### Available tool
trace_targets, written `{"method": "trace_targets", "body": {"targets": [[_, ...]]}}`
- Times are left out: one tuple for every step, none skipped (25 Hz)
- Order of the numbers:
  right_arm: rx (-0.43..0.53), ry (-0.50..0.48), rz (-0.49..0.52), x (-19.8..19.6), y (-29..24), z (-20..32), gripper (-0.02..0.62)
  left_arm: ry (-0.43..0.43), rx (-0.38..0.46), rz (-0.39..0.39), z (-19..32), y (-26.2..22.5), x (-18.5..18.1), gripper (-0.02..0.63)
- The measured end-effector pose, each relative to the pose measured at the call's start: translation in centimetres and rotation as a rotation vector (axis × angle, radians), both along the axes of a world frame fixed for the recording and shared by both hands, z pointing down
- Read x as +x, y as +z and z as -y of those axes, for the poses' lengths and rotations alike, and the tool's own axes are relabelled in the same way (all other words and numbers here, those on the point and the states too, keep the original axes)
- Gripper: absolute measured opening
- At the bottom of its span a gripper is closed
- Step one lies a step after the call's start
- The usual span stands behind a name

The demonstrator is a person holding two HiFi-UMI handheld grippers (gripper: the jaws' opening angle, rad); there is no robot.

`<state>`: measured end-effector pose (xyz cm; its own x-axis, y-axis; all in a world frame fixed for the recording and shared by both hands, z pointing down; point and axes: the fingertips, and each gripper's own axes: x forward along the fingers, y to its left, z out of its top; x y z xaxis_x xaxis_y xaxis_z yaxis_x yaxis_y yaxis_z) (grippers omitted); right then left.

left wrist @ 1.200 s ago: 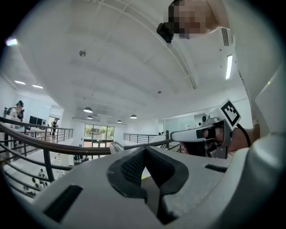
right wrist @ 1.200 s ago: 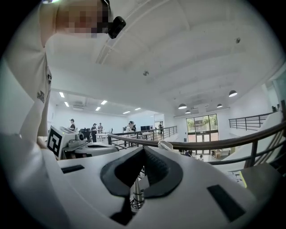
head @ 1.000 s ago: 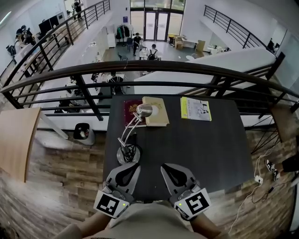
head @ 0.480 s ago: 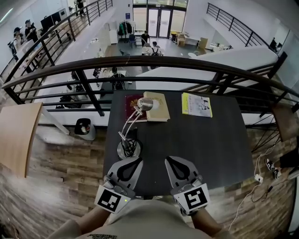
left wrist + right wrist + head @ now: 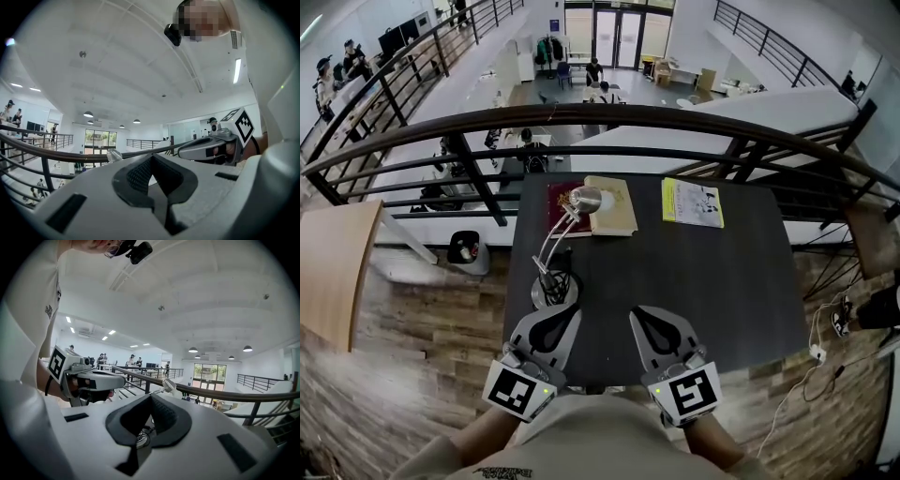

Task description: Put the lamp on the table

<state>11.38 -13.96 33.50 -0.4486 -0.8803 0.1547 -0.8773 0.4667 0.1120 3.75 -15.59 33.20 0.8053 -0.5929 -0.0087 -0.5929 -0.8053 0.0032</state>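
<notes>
The silver desk lamp [image 5: 553, 287] stands on the dark table [image 5: 722, 281] at its left side. Its round base has a cord coiled on it, and its bent neck rises to the head [image 5: 586, 199] above the books. My left gripper [image 5: 562, 313] is shut and empty at the front edge, just this side of the lamp base. My right gripper [image 5: 645, 315] is beside it, also shut with nothing in it. In the left gripper view the lamp head [image 5: 114, 155] shows over the closed jaws. The lamp head [image 5: 169, 385] also shows in the right gripper view.
A maroon book [image 5: 560, 203], a tan book [image 5: 617, 211] and a yellow-green booklet [image 5: 693, 202] lie along the table's far edge. A dark railing [image 5: 600, 117] runs behind the table over a drop. A wooden tabletop [image 5: 333, 272] is at the left, and cables [image 5: 816, 352] lie on the floor at the right.
Both grippers stay shut at the table's front edge and the lamp has not moved. Only the head view has shifted slightly.
</notes>
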Motion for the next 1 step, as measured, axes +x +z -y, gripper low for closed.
{"method": "trace_targets", "body": {"targets": [[0.002, 0.000, 0.000, 0.06, -0.02, 0.00, -0.002, 0.000, 0.003, -0.001, 0.01, -0.04, 0.07, 0.005]]}}
